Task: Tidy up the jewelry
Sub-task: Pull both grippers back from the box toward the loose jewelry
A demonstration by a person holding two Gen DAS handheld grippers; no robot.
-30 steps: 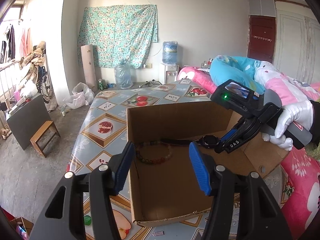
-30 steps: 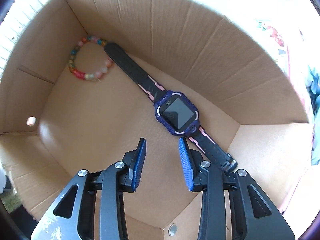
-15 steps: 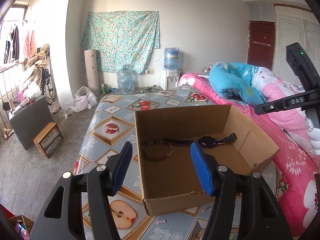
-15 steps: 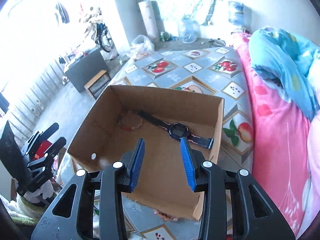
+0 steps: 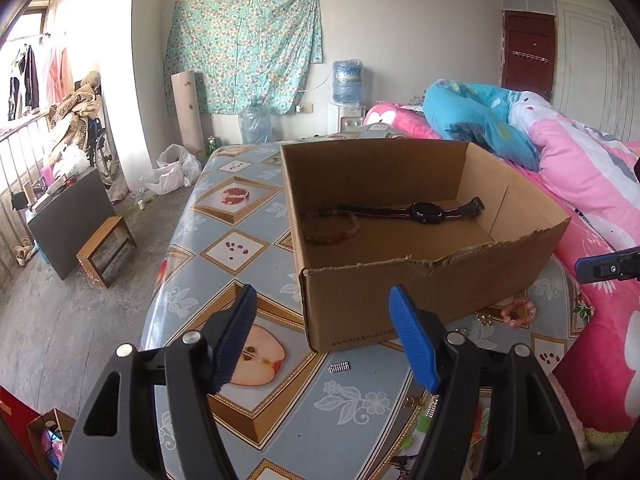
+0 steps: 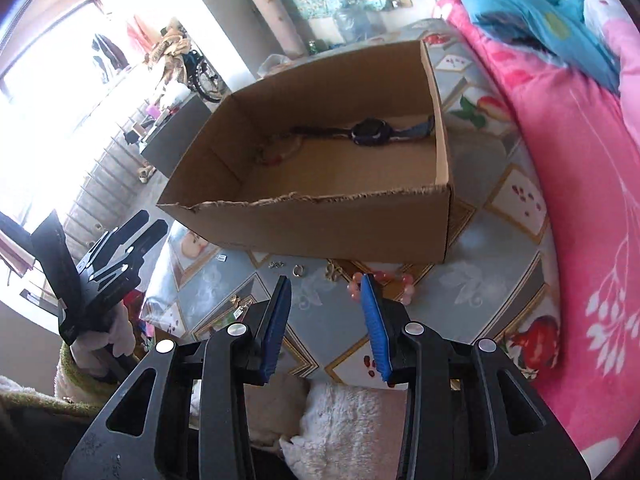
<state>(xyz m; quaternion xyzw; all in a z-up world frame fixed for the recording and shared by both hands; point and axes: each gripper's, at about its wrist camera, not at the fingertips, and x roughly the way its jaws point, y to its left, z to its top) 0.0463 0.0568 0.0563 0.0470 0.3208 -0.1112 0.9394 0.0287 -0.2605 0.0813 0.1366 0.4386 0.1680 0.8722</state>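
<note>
Both my grippers have pulled back from the cardboard box [image 5: 420,300]. My left gripper [image 5: 324,340] and right gripper [image 6: 326,320] hover with fingers apart, holding nothing. Inside the box lie the watch [image 5: 426,213] and beaded bracelet [image 5: 330,228]; a pink bracelet [image 6: 382,282] rests on the table [image 5: 224,240] just outside.

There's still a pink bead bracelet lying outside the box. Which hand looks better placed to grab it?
The right, probably. The right gripper hangs open almost directly above the pink bead bracelet beside the cardboard box. The left gripper, also open, points at the box's other front corner.
</note>
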